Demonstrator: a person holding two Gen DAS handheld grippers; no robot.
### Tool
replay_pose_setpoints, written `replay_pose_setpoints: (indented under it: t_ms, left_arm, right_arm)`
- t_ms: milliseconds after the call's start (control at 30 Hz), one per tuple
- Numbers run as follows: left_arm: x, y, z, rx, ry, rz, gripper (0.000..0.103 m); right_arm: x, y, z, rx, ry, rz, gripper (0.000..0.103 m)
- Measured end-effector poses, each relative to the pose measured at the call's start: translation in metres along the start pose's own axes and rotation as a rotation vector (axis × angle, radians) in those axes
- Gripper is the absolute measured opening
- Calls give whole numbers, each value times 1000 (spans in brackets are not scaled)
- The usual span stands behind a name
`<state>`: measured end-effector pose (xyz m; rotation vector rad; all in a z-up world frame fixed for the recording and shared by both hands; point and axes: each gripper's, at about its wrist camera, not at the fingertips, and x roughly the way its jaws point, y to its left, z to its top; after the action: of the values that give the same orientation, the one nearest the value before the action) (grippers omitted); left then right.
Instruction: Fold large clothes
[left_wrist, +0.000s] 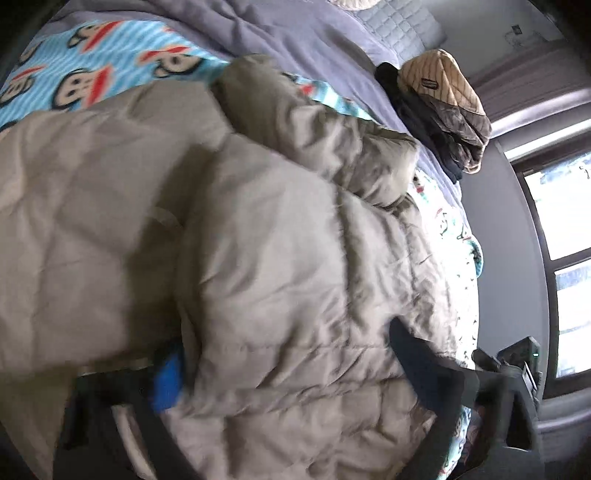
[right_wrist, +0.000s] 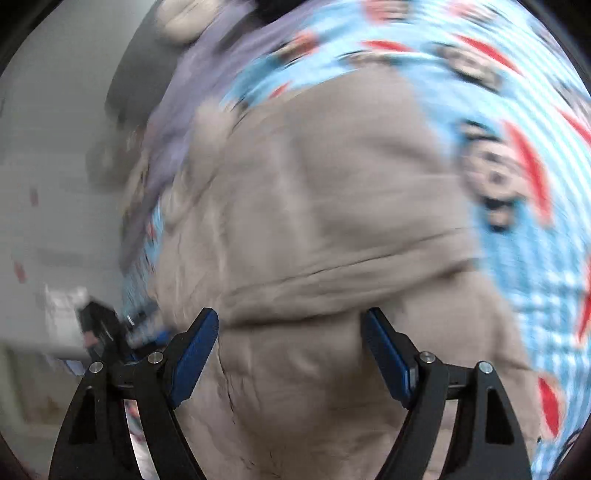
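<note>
The right tongs (right_wrist: 290, 349) are spread wide over the puffy tan coat (right_wrist: 314, 221) with nothing pinched, the left tongs (left_wrist: 288, 376) grip a fold of it, and it lies on the monkey blanket (left_wrist: 92, 55) on the bed (left_wrist: 314, 44) by a window (left_wrist: 565, 258)

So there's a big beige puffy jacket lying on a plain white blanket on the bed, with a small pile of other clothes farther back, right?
Not quite. The beige puffy jacket lies on a light blue blanket printed with cartoon monkey faces, not a plain white one; both wrist views show it. The rest holds: the left wrist view shows a small pile of other clothes farther back on the bed.
</note>
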<state>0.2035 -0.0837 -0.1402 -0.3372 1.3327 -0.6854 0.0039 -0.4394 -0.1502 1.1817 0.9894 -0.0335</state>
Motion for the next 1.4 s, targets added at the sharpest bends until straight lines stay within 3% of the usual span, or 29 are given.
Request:
replay_pose_setpoints:
  t_ms: [33,67,200,300,333,367,433,567,633,667,800,933,1000,1067,1133,1233,1300,1367,1400]
  left_arm:
    - [3,-3,3,-2,18,-23,18]
    - [5,-6,6,-15,38,-57,9]
    - [-27,-7,6,25,-65,-38,9]
    - [-45,15,0,8,-88,-2,9]
    - [-47,24,-2,6,-81,34,9]
    - [-44,32,-4,1,-70,61,9]
    - [-40,43,-7,-1,-54,80,10]
    - [-35,51,-14,12,-42,132,12]
    - [-47,52,-16,7,-49,166,22]
    - [-55,53,-17,14,-67,215,22]
    - [-91,60,-16,25,-123,291,22]
    - [-111,46,-1,76,-174,281,22]
    - [-104,33,5,104,-179,260,22]
    - [-88,23,9,132,-160,272,22]
    - [-62,18,12,157,-129,332,22]
    - [-29,28,11,156,-96,422,22]
    - [-21,41,6,123,-91,411,22]
    - [-20,47,4,110,-101,409,22]
    - [-19,49,4,110,-102,413,22]
  right_arm:
    - [-4,-12,6,57,-29,38,84]
    - [-6,-20,11,105,-52,72,84]
    - [2,-31,24,226,-96,158,84]
    - [12,-22,28,202,-81,176,83]
    - [14,-18,29,181,-72,170,76]
    - [16,-14,28,160,-62,148,50]
    - [16,-16,24,120,-36,50,12]
    - [36,-15,23,74,-38,-25,12]
    - [37,-18,23,84,-39,-16,12]
    - [35,-19,22,83,-38,-15,12]
    - [31,-23,22,67,-32,-23,12]
    - [15,-24,19,56,-30,-38,13]
    - [9,-17,17,29,-14,-63,19]
    - [5,-1,12,-37,19,-110,47]
    - [-5,20,1,-161,65,-146,56]
    - [-22,51,-15,-354,67,-180,56]
    - [-36,68,-14,-456,-5,-212,51]
    - [-39,73,-1,-487,-68,-249,26]
    - [-37,71,9,-468,-82,-260,24]
